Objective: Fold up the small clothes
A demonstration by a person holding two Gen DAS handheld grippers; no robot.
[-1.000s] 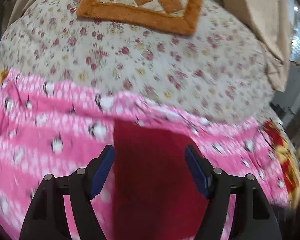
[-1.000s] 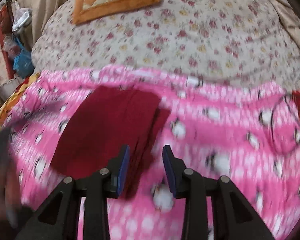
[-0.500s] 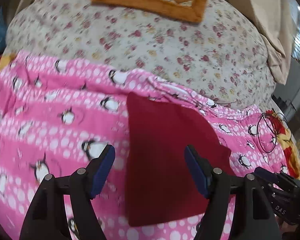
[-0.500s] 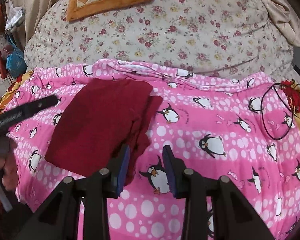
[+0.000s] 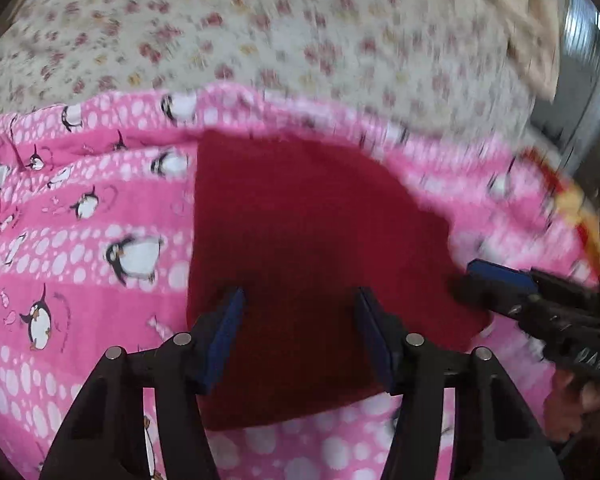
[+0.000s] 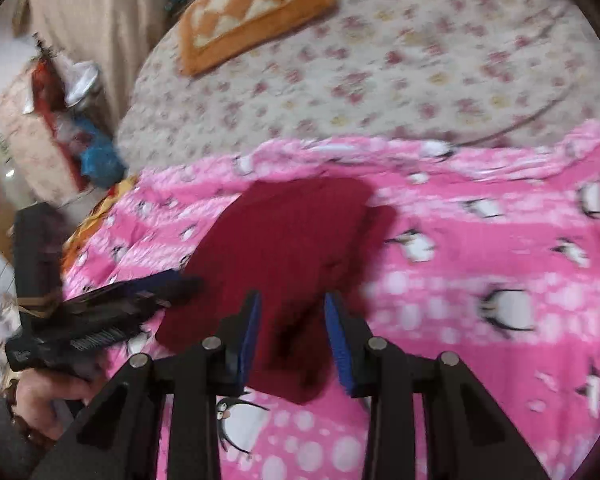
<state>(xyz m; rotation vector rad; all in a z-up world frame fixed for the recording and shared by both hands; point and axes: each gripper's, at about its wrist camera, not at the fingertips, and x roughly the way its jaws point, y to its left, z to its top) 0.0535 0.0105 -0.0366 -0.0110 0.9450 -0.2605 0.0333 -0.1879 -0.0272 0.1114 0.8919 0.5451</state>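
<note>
Now dropping onto the red garment (image 5: 300,240), left gripper (image 5: 300,328) jaws narrowing yet unpinched, right gripper (image 6: 292,332) gaping at three o'clock edge, ready to grab.

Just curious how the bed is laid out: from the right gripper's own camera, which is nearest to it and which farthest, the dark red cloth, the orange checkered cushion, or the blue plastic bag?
1. Dark red cloth, directly ahead.
2. Blue plastic bag, far left.
3. Orange checkered cushion, top.

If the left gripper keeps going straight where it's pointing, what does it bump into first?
Most likely the dark red cloth: the left gripper points down at it, jaws apart and just closing. How near it is, I cannot tell.
</note>
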